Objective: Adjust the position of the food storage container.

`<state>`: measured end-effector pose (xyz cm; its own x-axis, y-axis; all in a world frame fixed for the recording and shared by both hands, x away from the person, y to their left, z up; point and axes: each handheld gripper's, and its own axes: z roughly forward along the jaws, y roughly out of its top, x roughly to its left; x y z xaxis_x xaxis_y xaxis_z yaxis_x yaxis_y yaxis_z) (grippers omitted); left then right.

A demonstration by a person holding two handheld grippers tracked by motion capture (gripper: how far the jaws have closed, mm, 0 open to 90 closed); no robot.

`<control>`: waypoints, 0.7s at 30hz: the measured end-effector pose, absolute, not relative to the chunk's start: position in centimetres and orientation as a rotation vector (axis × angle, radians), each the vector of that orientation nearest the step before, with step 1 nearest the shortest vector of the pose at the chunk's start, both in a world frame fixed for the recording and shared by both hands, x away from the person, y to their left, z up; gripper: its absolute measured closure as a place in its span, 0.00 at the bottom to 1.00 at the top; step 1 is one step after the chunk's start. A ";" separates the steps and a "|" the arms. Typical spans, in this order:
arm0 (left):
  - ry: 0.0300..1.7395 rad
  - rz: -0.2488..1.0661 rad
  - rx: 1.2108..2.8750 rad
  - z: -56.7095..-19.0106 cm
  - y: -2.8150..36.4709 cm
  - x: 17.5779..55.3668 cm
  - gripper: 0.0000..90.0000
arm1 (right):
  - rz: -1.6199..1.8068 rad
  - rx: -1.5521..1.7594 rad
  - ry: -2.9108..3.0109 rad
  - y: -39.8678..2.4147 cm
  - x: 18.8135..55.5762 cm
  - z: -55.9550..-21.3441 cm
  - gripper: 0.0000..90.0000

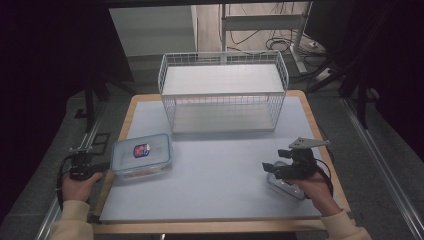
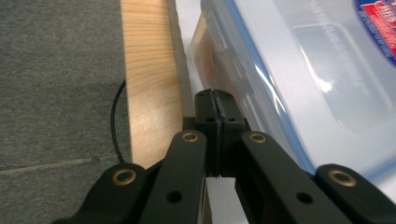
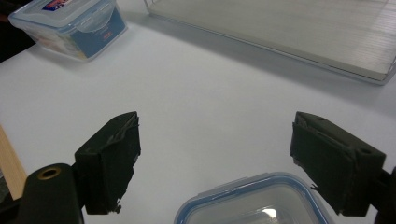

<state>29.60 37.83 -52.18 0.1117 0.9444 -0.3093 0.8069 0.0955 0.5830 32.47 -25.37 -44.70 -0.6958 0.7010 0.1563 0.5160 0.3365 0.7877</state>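
From above, the left gripper (image 1: 100,167) is sitting just left of the lidded food container (image 1: 142,155), in front of the wire rack (image 1: 223,92). Its own view is showing jaws pressed together beside that container (image 2: 299,79). In the right gripper view, the right gripper (image 3: 215,158) is hanging spread wide over the small lidded container (image 3: 254,203), nearer than the large one (image 3: 70,21).

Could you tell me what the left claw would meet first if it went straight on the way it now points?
Probably the large lidded container: the shut left claw points along its near side wall, almost at it, though depth is unclear.

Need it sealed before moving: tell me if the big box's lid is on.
On: the big box has its lid flat on top, side clip down.
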 end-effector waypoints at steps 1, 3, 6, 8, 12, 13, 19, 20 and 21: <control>1.727 0.273 1.726 -52.2 37.7 29.9 1.00 | 1.284 1.104 2.387 -25.4 32.4 -44.7 0.18; 1.703 0.237 1.714 -52.1 37.8 30.3 1.00 | 1.272 1.110 2.391 -25.4 32.3 -44.9 0.18; 1.673 0.232 1.733 -52.2 37.0 31.1 1.00 | 1.265 1.117 2.391 -25.6 32.2 -45.0 0.18; 1.655 0.226 1.741 -52.2 36.2 31.9 1.00 | 1.262 1.125 2.384 -25.8 32.0 -45.1 0.18; 1.629 0.212 1.742 -52.1 35.0 32.9 1.00 | 1.266 1.129 2.375 -26.1 31.9 -44.9 0.18; 1.629 0.212 1.742 -52.1 35.0 32.9 1.00 | 1.266 1.129 2.375 -26.1 31.9 -44.9 0.18; 1.586 0.193 1.751 -51.9 32.3 34.2 1.00 | 1.254 1.127 2.390 -26.0 32.0 -45.2 0.18; 1.573 0.183 1.761 -51.9 31.5 34.5 1.00 | 1.253 1.124 2.395 -26.0 32.0 -45.2 0.18; 1.564 0.175 1.763 -51.9 31.1 34.6 1.00 | 1.254 1.121 2.396 -25.9 32.0 -45.2 0.18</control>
<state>34.65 31.11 -51.91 0.2410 0.8971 -0.3703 0.7931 0.0378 0.6079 31.95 -25.91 -45.17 -0.6871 0.7108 0.1505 0.5289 0.3473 0.7744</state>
